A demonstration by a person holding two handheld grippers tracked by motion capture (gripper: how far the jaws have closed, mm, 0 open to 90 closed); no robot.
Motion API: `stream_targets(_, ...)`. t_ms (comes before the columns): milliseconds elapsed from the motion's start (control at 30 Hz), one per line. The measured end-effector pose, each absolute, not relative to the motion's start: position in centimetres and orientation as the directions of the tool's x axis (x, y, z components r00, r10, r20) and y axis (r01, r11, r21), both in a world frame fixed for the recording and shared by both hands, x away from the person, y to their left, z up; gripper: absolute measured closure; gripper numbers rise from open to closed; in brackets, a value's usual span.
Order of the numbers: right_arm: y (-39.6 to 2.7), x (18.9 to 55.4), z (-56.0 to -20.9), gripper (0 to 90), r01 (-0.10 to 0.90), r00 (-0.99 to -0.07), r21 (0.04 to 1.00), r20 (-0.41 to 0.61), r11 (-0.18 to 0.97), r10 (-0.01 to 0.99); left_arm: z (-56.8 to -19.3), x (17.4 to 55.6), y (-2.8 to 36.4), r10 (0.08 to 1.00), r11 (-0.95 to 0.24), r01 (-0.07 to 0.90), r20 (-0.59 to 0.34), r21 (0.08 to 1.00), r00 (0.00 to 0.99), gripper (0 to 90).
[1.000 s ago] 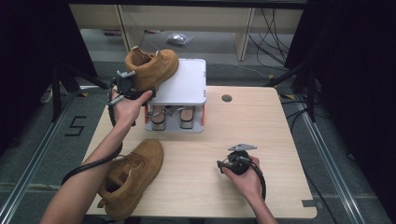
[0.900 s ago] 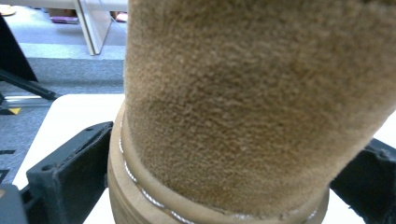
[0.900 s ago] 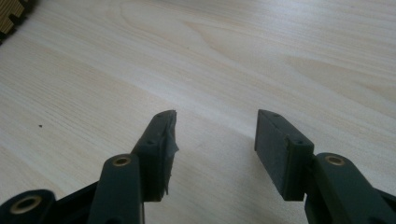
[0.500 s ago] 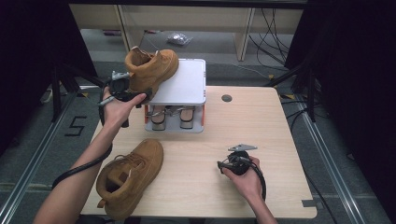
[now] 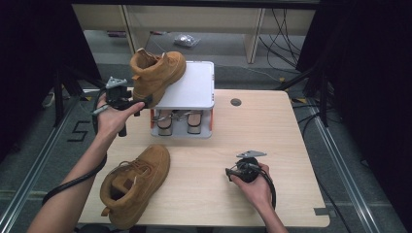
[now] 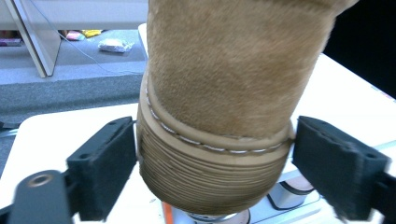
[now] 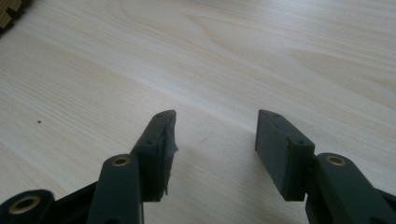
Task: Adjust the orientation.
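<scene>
A tan suede boot [image 5: 158,73] stands on the left edge of a white rack's top [image 5: 194,90], its heel toward my left gripper [image 5: 141,103]. In the left gripper view the boot's heel [image 6: 219,116] sits between the two black pads [image 6: 105,163], which flank it closely with hardly any gap. These jaws have just been closing a little around the heel. A second tan boot [image 5: 136,182] lies on its side on the wooden table [image 5: 272,126] at the front left. My right gripper [image 5: 229,172] [image 7: 215,140] rests low over the table, open and empty.
Under the rack's top shelf, a pair of shoes [image 5: 180,121] stands on the lower level. A small round hole [image 5: 236,102] marks the table right of the rack. Cables trail from both grippers. Dark curtains and floor rails border the table.
My left hand has drawn back leftward from the boot on the rack. The boot has kept its place. The right hand has not moved.
</scene>
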State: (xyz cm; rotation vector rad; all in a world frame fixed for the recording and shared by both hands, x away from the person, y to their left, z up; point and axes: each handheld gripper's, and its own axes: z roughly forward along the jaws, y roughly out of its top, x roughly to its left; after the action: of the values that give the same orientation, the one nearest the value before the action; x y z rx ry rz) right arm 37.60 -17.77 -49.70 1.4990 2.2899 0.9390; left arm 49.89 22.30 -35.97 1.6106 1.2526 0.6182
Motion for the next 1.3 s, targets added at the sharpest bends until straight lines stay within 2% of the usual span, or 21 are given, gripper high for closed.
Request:
stream_targets(100,-17.7,37.5,-49.7,48.4,0.731,-0.435,0.631,0.138,0.259,0.890,-36.4,50.4,22.0,0.923,-0.004,0.435,-0.164,0.901,0.349,8.1)
stream_targets(333,-18.0,37.6,-49.6,48.4,0.728,-0.438,0.633,0.132,0.264,0.889,-37.0,50.6,20.8,0.946,-0.062,0.432,-0.085,0.900,0.313,6.0)
stream_targets(533,-17.9,37.5,-49.7,48.4,0.729,-0.432,0.635,0.137,0.256,0.891,-36.6,50.7,20.2,0.956,-0.059,0.456,-0.081,0.888,0.281,6.7)
stream_targets(933,-18.3,37.6,-49.4,48.4,0.729,-0.434,0.633,0.132,0.262,0.891,-35.6,51.1,16.7,0.984,0.003,0.503,-0.092,0.864,0.153,6.7)
stream_targets(1300,-18.0,37.6,-49.4,48.4,0.734,-0.425,0.631,0.141,0.249,0.894,-36.1,52.1,15.7,0.987,0.026,0.514,-0.104,0.857,0.124,6.5)
